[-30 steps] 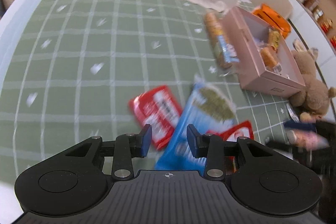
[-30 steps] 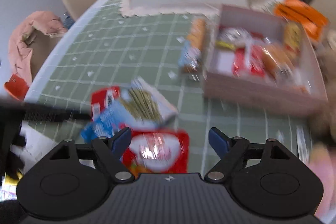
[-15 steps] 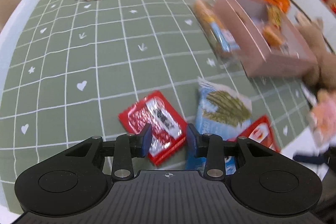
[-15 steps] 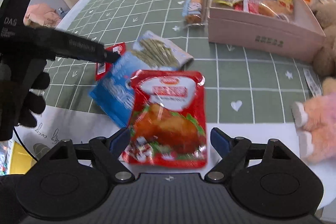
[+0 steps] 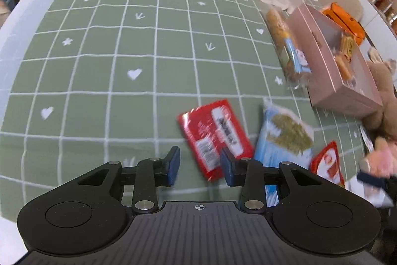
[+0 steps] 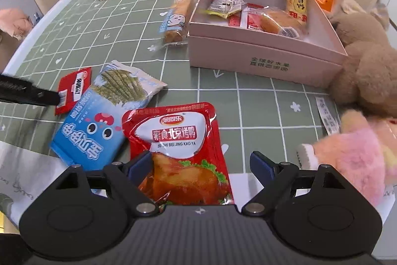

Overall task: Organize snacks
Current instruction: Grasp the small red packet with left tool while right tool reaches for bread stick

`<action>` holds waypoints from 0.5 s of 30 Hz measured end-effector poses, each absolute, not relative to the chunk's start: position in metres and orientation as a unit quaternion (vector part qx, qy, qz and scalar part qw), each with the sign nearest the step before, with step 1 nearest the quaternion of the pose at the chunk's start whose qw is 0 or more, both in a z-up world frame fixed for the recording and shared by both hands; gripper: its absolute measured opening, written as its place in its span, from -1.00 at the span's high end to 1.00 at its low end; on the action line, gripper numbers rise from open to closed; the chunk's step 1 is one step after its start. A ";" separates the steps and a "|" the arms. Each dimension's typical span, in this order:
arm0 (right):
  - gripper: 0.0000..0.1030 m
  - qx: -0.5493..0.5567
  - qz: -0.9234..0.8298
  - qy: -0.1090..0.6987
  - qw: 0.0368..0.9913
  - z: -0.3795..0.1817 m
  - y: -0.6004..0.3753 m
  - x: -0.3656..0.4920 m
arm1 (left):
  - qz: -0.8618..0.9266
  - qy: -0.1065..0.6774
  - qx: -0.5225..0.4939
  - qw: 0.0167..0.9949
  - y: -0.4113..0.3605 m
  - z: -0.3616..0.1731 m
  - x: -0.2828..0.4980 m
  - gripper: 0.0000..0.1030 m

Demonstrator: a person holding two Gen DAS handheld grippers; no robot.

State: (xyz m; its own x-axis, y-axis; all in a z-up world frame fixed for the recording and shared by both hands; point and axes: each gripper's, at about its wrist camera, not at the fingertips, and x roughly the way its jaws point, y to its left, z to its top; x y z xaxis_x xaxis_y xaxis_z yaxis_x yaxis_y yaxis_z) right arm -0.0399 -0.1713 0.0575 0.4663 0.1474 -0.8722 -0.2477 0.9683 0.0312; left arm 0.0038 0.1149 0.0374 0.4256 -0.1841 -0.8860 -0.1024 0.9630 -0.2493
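Lower centre of the right wrist view, right gripper [image 6: 201, 165] wide apart over red duck pouch [image 6: 178, 148], pink box [image 6: 263, 41] upper centre, left gripper [image 5: 200, 167] parted narrowly at small red packet [image 5: 214, 134], lower centre.

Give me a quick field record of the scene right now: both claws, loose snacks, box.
left claw: open, small red packet ahead between its fingers, not gripped
right claw: open wide over roast duck pouch, not gripped
loose on cloth: blue seaweed bag, long bread pack beside box
pink box: open, several snacks inside
beside box: brown plush, pink plush
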 end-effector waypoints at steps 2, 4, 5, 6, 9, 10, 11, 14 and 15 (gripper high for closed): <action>-0.68 -0.050 0.119 0.504 0.854 0.060 -0.171 -0.047 | -0.020 0.531 -0.113 0.840 0.103 0.037 0.016 0.22; -0.68 -0.047 0.119 0.506 0.853 0.059 -0.169 -0.052 | -0.020 0.526 -0.082 0.846 0.089 0.036 0.025 0.17; -0.68 -0.044 0.119 0.508 0.852 0.059 -0.170 -0.055 | -0.024 0.523 -0.060 0.850 0.080 0.036 0.029 0.14; -0.68 -0.041 0.119 0.511 0.850 0.059 -0.171 -0.058 | -0.030 0.521 -0.042 0.852 0.074 0.035 0.033 0.07; -0.68 -0.038 0.120 0.516 0.848 0.057 -0.174 -0.062 | -0.047 0.509 -0.005 0.860 0.061 0.033 0.035 -0.07; -0.68 -0.039 0.119 0.517 0.847 0.055 -0.174 -0.063 | -0.051 0.505 0.001 0.862 0.058 0.032 0.037 -0.09; -0.68 -0.040 0.118 0.517 0.847 0.054 -0.174 -0.063 | -0.054 0.501 0.009 0.864 0.057 0.031 0.037 -0.12; -0.68 -0.044 0.121 0.515 0.847 0.054 -0.172 -0.061 | -0.061 0.494 0.019 0.867 0.057 0.030 0.035 -0.13; -0.68 -0.047 0.126 0.510 0.850 0.057 -0.169 -0.058 | -0.064 0.494 0.021 0.867 0.057 0.030 0.034 -0.13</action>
